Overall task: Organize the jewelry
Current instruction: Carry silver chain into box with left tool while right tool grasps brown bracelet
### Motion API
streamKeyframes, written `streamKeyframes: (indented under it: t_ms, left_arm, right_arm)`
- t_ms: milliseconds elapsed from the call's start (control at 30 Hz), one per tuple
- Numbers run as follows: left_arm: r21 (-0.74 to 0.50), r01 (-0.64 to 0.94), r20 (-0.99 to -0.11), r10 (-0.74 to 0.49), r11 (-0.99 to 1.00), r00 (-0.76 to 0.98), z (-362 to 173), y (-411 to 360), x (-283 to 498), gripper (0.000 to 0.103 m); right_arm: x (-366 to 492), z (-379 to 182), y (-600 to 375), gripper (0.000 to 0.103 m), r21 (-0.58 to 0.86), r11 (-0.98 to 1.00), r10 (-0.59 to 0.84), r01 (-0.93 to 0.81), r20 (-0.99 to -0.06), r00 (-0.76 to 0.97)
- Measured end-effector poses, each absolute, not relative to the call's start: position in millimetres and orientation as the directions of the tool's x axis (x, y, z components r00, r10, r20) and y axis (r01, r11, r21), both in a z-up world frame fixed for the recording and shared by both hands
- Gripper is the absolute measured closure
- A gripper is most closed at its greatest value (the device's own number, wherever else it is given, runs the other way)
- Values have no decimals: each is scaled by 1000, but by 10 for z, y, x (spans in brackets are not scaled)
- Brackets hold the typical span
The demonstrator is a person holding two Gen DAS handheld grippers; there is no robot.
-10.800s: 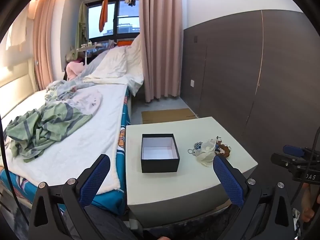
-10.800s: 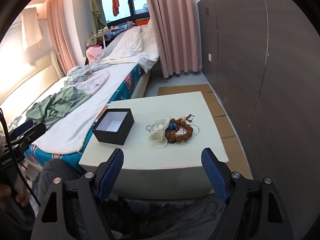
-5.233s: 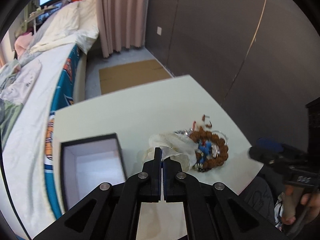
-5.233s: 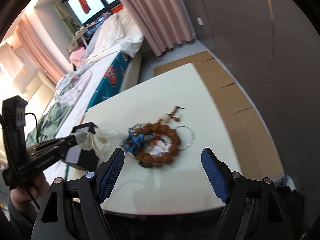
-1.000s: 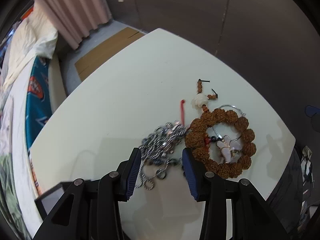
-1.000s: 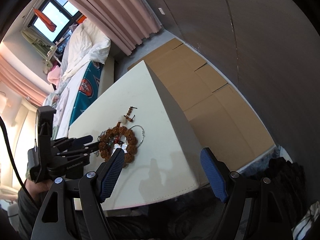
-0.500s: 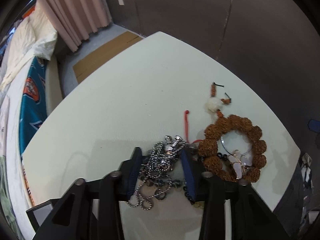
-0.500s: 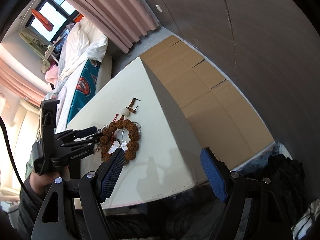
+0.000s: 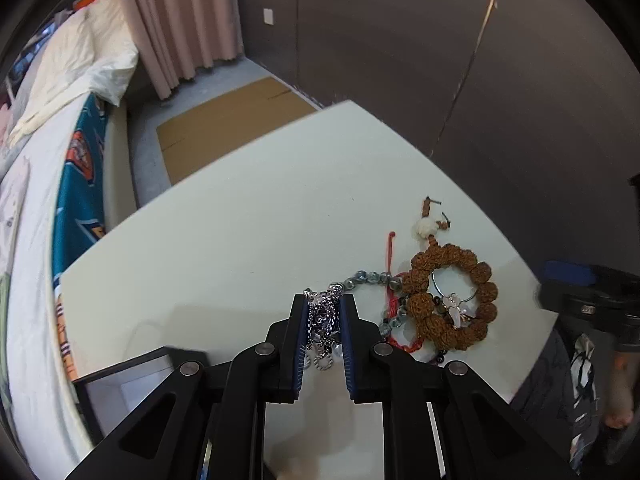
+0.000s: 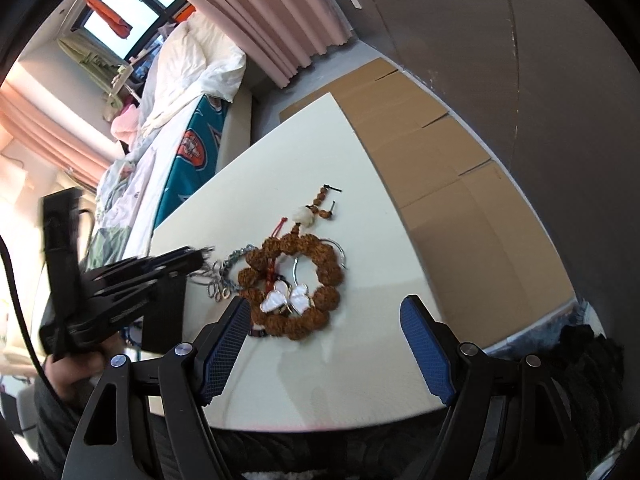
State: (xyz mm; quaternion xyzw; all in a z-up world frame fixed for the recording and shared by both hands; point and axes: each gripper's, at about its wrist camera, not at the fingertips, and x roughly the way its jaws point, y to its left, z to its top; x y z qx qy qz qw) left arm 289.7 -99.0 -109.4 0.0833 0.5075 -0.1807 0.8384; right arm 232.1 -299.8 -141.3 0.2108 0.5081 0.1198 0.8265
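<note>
Jaws of the left gripper (image 9: 324, 312) clamp the silver chain (image 9: 323, 322); right gripper (image 10: 326, 316) jaws spread wide.

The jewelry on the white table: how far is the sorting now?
Done: nothing that shows; the black box interior is mostly hidden. In hand: the left gripper is shut on the silver chain. Left: the brown bead bracelet, butterfly bangle and glass bead string lie on the table. The right gripper is open.

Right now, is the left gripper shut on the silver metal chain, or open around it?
Shut on it. The left gripper has its blue-padded fingers pressed against both sides of the bunched silver metal chain.
</note>
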Motion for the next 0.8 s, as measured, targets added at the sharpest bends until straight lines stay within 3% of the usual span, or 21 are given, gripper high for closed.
streamKeyframes:
  t_ms: [167,300,467,500,533,800]
  left_arm:
    - [-30,359,-858,-208,933,469,-863,-821,2819,86]
    - [-17,338,-842,-196,941,503,-701,-679,2743,87]
    - [-19,309,-813,-194,951,548,-482,-499,2647,87]
    - [-20,303,-808,-194,953,557,-451,-470,2630,87]
    - [-22,298,-802,-195,954,565,-412,-438,2601,87]
    - [-16,255,-751,-180,967,635,-107,-130,2399,87]
  right_arm:
    - [2497,-1518,-2860,37,449,894,407,6,-814,414]
    - [2636,-1627,-2749,61,428,903,391,21,-844,368]
    - [2738,-1719,-2649,66,365,930,335,32,-882,332]
    - [2747,-1741,-2640,80,354,935,324,35,-888,327]
    - [2740,-1752,-2647,84,357,933,326,38,-887,329]
    - [2571,-1298,-2597,87,407,913,375,-33,-804,462]
